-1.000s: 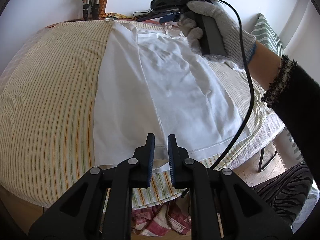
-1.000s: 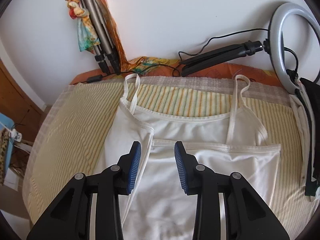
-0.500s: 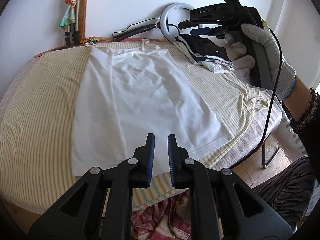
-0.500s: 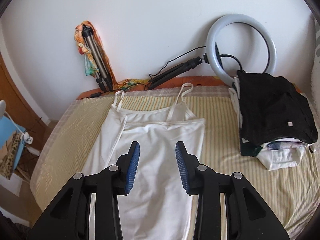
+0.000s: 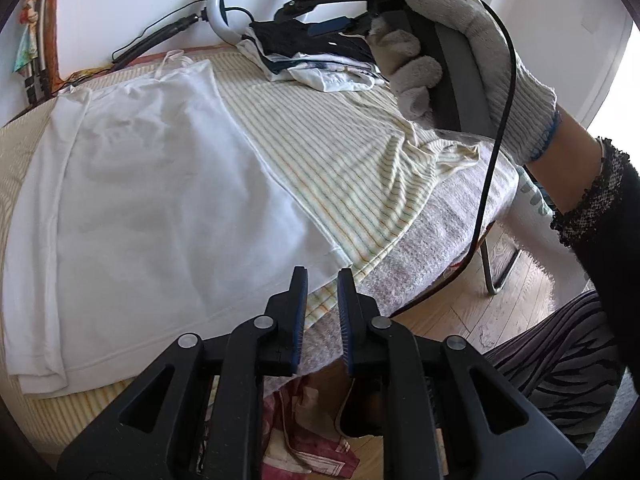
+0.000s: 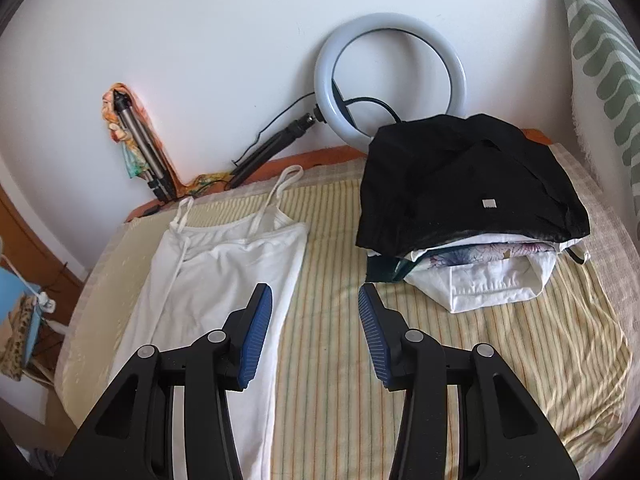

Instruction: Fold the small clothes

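A white strappy top (image 5: 152, 200) lies flat on the striped bed cover (image 5: 344, 168), folded lengthwise with its straps toward the wall. It also shows in the right wrist view (image 6: 224, 272). My left gripper (image 5: 322, 280) hovers above the top's near right hem corner, jaws a narrow gap apart and empty. My right gripper (image 6: 314, 300) is open and empty, held high above the bed to the right of the top. It shows in the left wrist view in a gloved hand (image 5: 460, 48).
A pile of folded clothes (image 6: 472, 208) with a black garment on top sits at the back right of the bed. A ring light (image 6: 390, 76) and a tripod (image 6: 140, 156) lean on the wall. The bed edge (image 5: 400, 280) and wooden floor lie to the right.
My right gripper has lifted up and back from the top's neckline, swung right and opened wider. My left gripper has shifted right along the hem to the near right corner.
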Demonstrator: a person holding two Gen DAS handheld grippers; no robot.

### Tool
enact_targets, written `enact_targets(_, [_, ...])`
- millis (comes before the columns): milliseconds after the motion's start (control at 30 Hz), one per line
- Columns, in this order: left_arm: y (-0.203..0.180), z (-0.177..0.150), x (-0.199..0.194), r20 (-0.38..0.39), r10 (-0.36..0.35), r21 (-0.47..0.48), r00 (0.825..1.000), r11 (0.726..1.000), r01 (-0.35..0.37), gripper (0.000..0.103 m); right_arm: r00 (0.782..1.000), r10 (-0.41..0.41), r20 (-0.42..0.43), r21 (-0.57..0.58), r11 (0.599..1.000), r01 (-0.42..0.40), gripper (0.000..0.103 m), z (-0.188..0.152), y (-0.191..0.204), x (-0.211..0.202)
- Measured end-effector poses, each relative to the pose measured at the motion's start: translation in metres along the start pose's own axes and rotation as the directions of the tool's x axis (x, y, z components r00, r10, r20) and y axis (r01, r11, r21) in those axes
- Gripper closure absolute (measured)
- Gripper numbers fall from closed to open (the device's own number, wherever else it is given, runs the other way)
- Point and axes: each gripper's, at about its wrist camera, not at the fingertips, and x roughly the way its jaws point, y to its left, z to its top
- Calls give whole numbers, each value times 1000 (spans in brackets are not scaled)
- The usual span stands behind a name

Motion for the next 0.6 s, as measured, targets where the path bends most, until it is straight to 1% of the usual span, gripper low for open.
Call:
enact_targets(33, [-4,1,5,-6,-1,4,1000,1000,1,64,1000,2,-5,0,1000,-2,59,-1,-2,2])
enact_targets(67, [-8,2,9,-7,-5,4,1000,1000,5,52,1000,-1,-8,-2,1000,1,59,-1,-4,4])
enact_targets(167, [-15,5,21,-23,-14,7,1000,1000,14,50,1000,4,-18,4,1000,-4,59,-2,-7,9])
enact_targets(200, [-17,5,24,-27,-4,16,1000,1000,5,50,1000,10,-25,9,1000,-10,59,-3,-8,11])
enact_targets(267, [-22,5,30,-30,37,37,999,999,-35,50,999,13,-35,11,1000,-12,59,-3,-10,15])
enact_targets(333, [-21,6,35,-35,38,30,999,999,-37,50,999,6,-44,10,1000,-6,59,-4,-11,19])
enact_targets(433, [-18,9,37,-32,44,28,999,999,-43,51,998,19,-57,31,999,-17,59,-3,-15,26])
enact_targets(467, [-17,10,39,-35,51,34,998,998,-49,54,998,28,-63,39,999,-26,59,-2,-16,29])
enact_targets(500, [-16,10,40,-35,65,41,997,997,-64,62,997,39,-72,46,998,-36,59,-2,-16,33])
enact_targets(533, [-16,10,41,-33,83,52,996,995,-82,67,996,44,-79,51,998,-40,59,-1,-16,37])
enact_targets(567, [-16,10,42,-28,104,65,994,993,-102,79,996,42,-84,55,998,-37,59,-1,-16,41])
enact_targets(600, [-15,10,42,-25,112,78,993,991,-110,87,995,40,-91,59,998,-35,59,0,-15,45])
